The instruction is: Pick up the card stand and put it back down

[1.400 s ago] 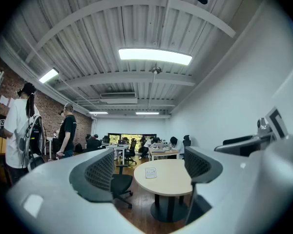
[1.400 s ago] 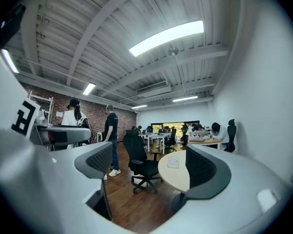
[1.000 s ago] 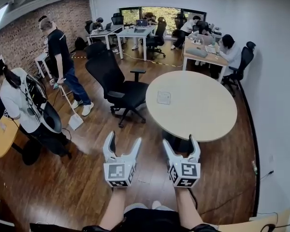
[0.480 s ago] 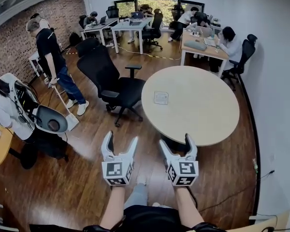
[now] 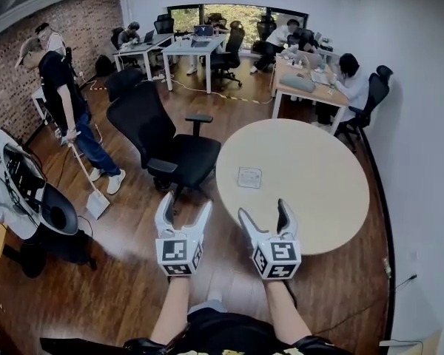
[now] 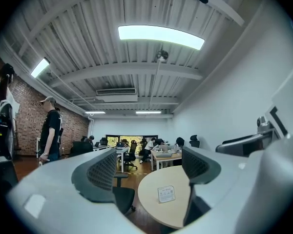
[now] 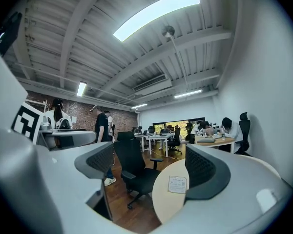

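- Jaws spread wide and empty on both tools: the left gripper (image 5: 186,204) and the right gripper (image 5: 263,209) are held side by side, level, pointing toward a round table, with nothing between the pads of either.
- The card stand (image 5: 249,177), a small white card with faint print, sits on the table top on its near-left part, well apart from both grippers. In each gripper view it shows in the gap between the jaws but far beyond them, closer to the right-hand jaw.
- The round table (image 5: 311,168) has a pale wood top. In the head view the right gripper's tips show against its near rim, while the left gripper hangs over the dark wood floor (image 5: 118,272).
- A black office chair (image 5: 159,135) stands just left of the table, its seat turned toward it.
- Farther left, a person in a cap and dark shirt (image 5: 59,87) stands holding a long-handled tool (image 5: 85,180) whose head rests on the floor.
- At the far end of the room, people sit at desks (image 5: 311,87) near a window (image 5: 237,17); a brick wall (image 5: 29,28) runs along the left side.
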The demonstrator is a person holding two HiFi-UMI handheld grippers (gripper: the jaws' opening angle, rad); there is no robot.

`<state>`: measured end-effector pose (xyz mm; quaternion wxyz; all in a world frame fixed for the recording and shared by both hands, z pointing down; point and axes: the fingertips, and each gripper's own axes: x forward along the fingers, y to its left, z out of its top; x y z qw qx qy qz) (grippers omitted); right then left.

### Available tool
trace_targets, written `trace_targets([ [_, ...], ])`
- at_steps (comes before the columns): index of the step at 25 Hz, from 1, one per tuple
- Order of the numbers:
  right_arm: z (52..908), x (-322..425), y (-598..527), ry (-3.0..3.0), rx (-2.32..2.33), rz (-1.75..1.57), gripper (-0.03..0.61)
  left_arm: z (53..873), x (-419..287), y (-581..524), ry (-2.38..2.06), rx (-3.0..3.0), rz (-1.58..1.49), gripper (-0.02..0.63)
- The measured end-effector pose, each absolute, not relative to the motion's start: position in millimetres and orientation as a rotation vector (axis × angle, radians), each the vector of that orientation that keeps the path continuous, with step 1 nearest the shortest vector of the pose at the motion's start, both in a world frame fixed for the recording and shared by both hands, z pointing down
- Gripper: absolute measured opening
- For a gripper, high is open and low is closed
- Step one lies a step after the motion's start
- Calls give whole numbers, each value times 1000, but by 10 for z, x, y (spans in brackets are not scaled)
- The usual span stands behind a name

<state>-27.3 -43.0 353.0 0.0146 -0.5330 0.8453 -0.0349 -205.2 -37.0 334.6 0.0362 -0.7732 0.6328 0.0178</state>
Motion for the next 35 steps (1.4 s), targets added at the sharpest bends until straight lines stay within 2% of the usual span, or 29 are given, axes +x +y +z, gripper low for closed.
trace_targets([
  [4, 3428, -475, -850, 2609, -1688, -83, 460, 3227, -2236, -825, 1903, -2389, 64, 423],
  [10, 3563, -397, -1285, 2568, -1774, -117, 460, 3399, -2264, -1300, 1859, -2453, 65, 417],
  [24, 3759, 364, -1810, 2538, -1873, -197, 439, 3559, -1321, -1928, 1690, -2607, -54, 417],
  [35, 4484, 372, -1760, 2661, -1842, -399, 430, 4430, -1083, -1983, 1665, -2777, -242, 417],
])
